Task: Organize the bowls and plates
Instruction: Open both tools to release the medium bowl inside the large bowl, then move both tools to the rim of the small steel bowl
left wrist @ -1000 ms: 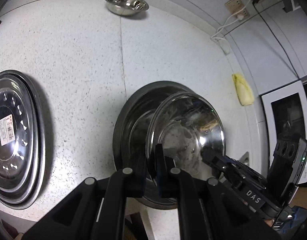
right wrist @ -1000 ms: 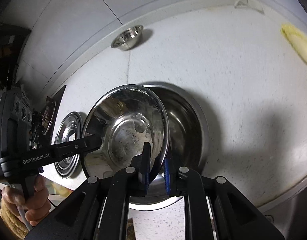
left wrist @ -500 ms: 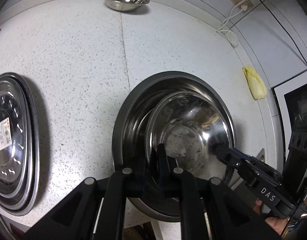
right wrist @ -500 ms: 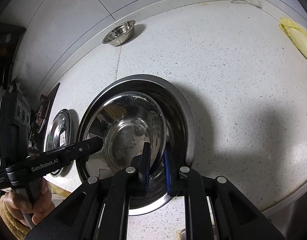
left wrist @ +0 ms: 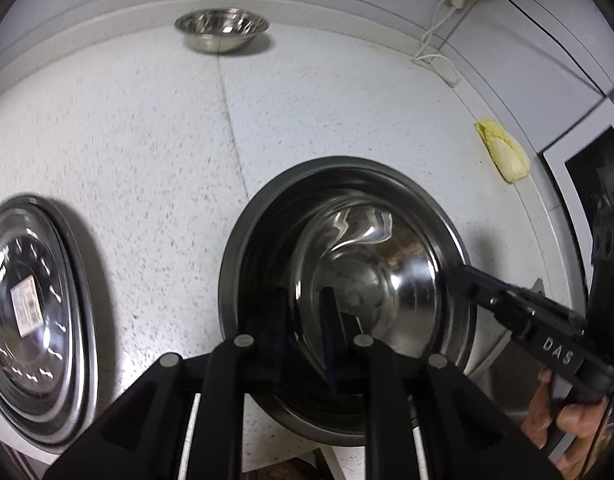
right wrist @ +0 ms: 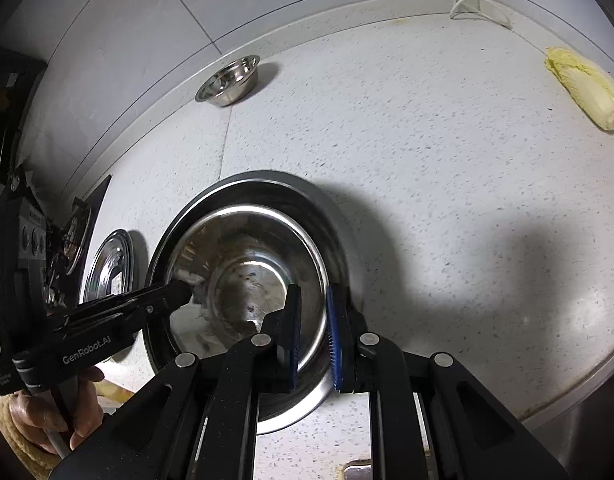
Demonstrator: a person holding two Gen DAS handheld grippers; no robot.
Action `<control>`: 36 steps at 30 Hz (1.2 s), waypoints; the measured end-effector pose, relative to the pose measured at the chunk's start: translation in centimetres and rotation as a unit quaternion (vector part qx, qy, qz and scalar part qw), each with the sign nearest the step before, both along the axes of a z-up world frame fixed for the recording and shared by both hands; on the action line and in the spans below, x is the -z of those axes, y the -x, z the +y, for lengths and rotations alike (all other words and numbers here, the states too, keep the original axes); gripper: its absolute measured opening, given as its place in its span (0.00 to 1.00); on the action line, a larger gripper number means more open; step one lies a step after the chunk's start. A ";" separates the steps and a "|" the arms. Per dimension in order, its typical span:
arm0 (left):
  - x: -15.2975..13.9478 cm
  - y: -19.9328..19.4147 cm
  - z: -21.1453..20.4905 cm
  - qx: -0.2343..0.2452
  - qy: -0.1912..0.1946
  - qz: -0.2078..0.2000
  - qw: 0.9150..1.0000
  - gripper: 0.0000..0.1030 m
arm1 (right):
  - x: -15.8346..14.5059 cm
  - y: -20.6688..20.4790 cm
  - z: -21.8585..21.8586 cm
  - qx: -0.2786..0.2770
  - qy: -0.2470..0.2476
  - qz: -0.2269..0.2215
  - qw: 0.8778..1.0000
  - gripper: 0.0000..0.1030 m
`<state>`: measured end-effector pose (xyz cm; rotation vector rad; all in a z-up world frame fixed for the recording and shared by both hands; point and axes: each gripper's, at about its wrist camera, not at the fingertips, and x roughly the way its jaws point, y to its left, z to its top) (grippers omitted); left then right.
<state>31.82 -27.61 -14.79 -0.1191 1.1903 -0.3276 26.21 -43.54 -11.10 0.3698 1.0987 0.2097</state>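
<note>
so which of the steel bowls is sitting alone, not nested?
The small bowl at the back of the counter by the wall. The other two are nested near the front edge: the inner bowl sits inside the large bowl.

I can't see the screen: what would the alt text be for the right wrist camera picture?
A shiny steel bowl sits nested inside a larger steel basin on a speckled white counter, with the right gripper straddling the bowl's near rim, fingers slightly apart. The left gripper reaches in from the left; a small bowl and a cabbage lie farther back.
</note>
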 end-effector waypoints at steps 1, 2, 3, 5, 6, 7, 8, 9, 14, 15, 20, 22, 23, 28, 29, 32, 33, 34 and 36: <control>-0.2 0.1 -0.1 0.005 -0.006 -0.008 1.000 0.16 | -0.1 0.0 -0.2 0.002 -0.002 -0.001 1.000 0.12; -0.5 0.2 -0.2 0.008 -0.011 -0.017 1.000 0.16 | -0.2 0.0 -0.4 0.004 -0.004 -0.003 1.000 0.12; -0.9 0.4 -0.3 0.012 -0.016 -0.028 0.999 0.16 | -0.3 0.1 -0.4 0.005 -0.005 -0.004 1.000 0.12; -1.5 0.5 -0.2 0.013 -0.022 -0.044 0.999 0.16 | -0.6 0.0 -0.6 0.008 -0.003 -0.009 1.000 0.12; -1.9 0.5 0.0 0.013 -0.023 -0.050 0.998 0.16 | -0.8 0.0 -0.6 0.009 0.002 -0.012 1.000 0.12; -2.3 0.4 0.2 0.011 -0.023 -0.057 0.998 0.16 | -1.0 -0.1 -0.6 0.010 0.006 -0.014 1.000 0.12; -2.5 0.4 0.5 0.008 -0.021 -0.061 0.998 0.16 | -1.2 -0.2 -0.6 0.010 0.009 -0.017 1.000 0.12; -3.0 0.2 1.0 0.003 -0.016 -0.066 0.998 0.16 | -1.4 -0.3 -0.7 0.011 0.009 -0.020 1.000 0.12; -3.9 -1.6 3.4 -0.022 0.010 -0.065 0.998 0.17 | -2.6 -1.2 -0.5 0.013 0.007 -0.034 0.999 0.16; -3.9 -2.1 4.0 -0.031 0.017 -0.061 0.997 0.21 | -2.7 -1.4 -0.3 0.014 0.006 -0.036 0.999 0.23; -3.4 -4.9 7.4 -0.070 0.055 -0.034 0.995 0.30 | -3.5 -2.9 0.5 0.011 0.009 -0.044 0.999 0.38; -2.9 -6.1 8.3 -0.078 0.068 -0.016 0.995 0.31 | -3.7 -3.8 1.0 0.009 0.011 -0.045 0.999 0.44; -2.6 -6.6 8.4 -0.076 0.070 -0.010 0.995 0.31 | -3.9 -4.2 1.2 0.008 0.011 -0.046 0.999 0.45; -2.4 -9.3 10.1 -0.087 0.079 -0.004 0.993 0.31 | -4.8 -6.8 3.0 -0.004 0.018 -0.049 0.999 0.52; -2.5 -10.1 10.7 -0.094 0.079 -0.005 0.992 0.31 | -5.0 -7.4 3.4 -0.005 0.019 -0.050 0.999 0.52; -2.5 -12.4 12.2 -0.116 0.077 -0.006 0.990 0.31 | -5.6 -9.4 4.6 -0.011 0.022 -0.052 0.998 0.59; -2.5 -13.3 12.7 -0.124 0.077 -0.006 0.989 0.31 | -5.7 -10.1 4.8 -0.009 0.023 -0.051 0.998 0.61; -2.5 -14.5 13.4 -0.132 0.078 -0.006 0.988 0.31 | -5.9 -10.9 5.1 -0.006 0.023 -0.050 0.998 0.61; -2.6 -16.7 14.2 -0.138 0.083 -0.004 0.987 0.31 | -6.2 -12.6 5.5 -0.003 0.017 -0.046 0.999 0.61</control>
